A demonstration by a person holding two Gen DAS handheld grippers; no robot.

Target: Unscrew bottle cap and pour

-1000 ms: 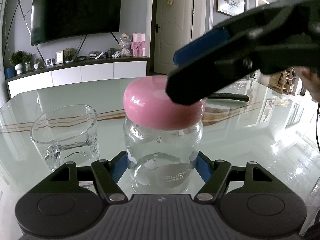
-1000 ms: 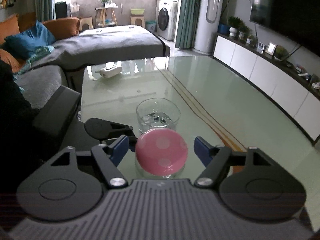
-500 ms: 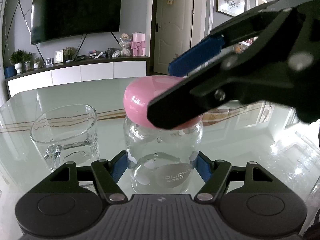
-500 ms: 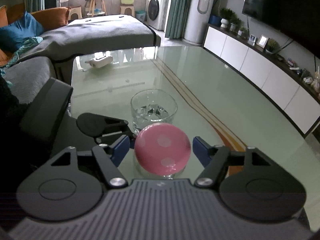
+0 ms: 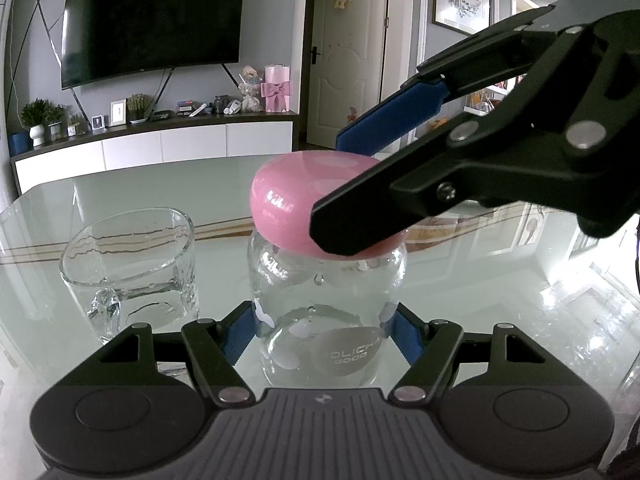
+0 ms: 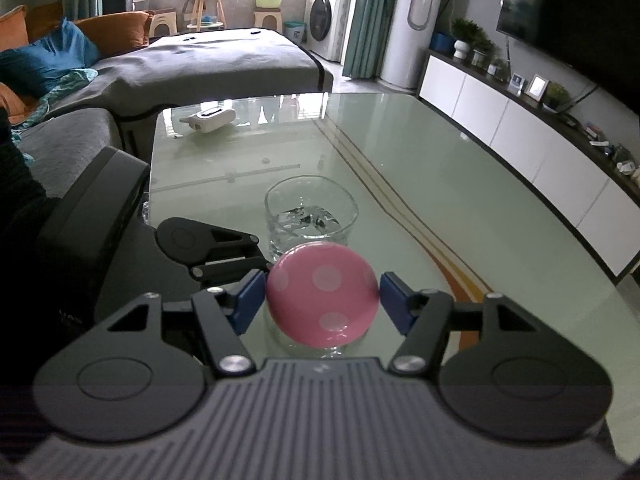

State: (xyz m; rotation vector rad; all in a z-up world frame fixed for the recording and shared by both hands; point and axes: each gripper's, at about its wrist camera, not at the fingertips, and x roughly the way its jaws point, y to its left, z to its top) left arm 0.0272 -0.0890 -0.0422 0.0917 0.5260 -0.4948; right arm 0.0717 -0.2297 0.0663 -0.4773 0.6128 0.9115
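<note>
A clear round bottle (image 5: 326, 312) with a pink polka-dot cap (image 5: 288, 208) stands on the glass table. My left gripper (image 5: 324, 330) is shut on the bottle's lower body, blue pads against both sides. My right gripper (image 6: 322, 300) comes from above and the right; its blue pads sit on both sides of the cap (image 6: 322, 300), touching or nearly touching it. It also shows in the left wrist view (image 5: 360, 184), one finger in front of the cap and one behind. A clear glass tumbler (image 5: 130, 268) stands left of the bottle, also seen past the cap (image 6: 311, 216).
The glass table (image 6: 440, 200) stretches ahead with a striped band. A white remote-like object (image 6: 208, 120) lies at its far end. A sofa (image 6: 80, 132) borders the table's left side. A TV cabinet (image 5: 160, 148) stands beyond the table.
My right gripper has moved down and forward over the cap, and its fingers have closed in from a wider gap to the cap's sides. The bottle and my left gripper have stayed still.
</note>
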